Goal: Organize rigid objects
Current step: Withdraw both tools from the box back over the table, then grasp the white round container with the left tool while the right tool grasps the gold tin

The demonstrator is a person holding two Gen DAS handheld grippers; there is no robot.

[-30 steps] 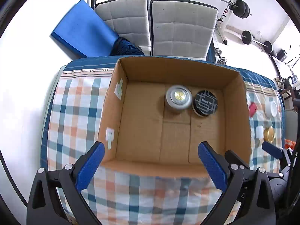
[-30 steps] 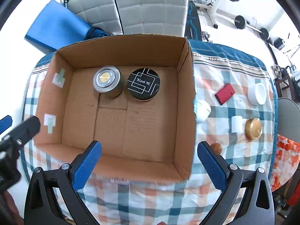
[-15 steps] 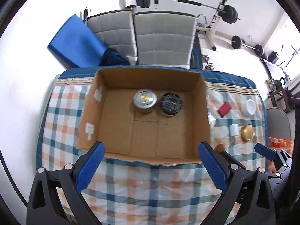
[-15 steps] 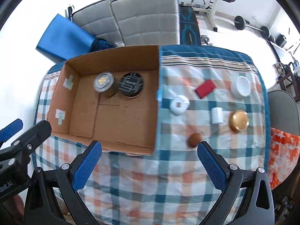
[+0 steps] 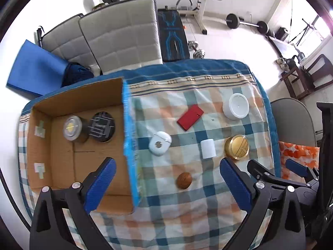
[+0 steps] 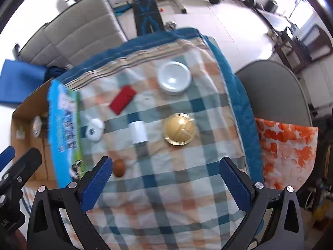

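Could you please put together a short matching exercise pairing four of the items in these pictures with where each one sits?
Items:
1. black tin
2. gold tin
3. red card
4. brown ball

Places:
A. on the cloth, nearest the left claw, between its fingers in the view
B. inside the cardboard box, beside the silver tin
C. on the cloth, just right of the small white cylinder
D. flat on the cloth, left of the white round jar

Pairs: 1-B, 2-C, 3-D, 4-A
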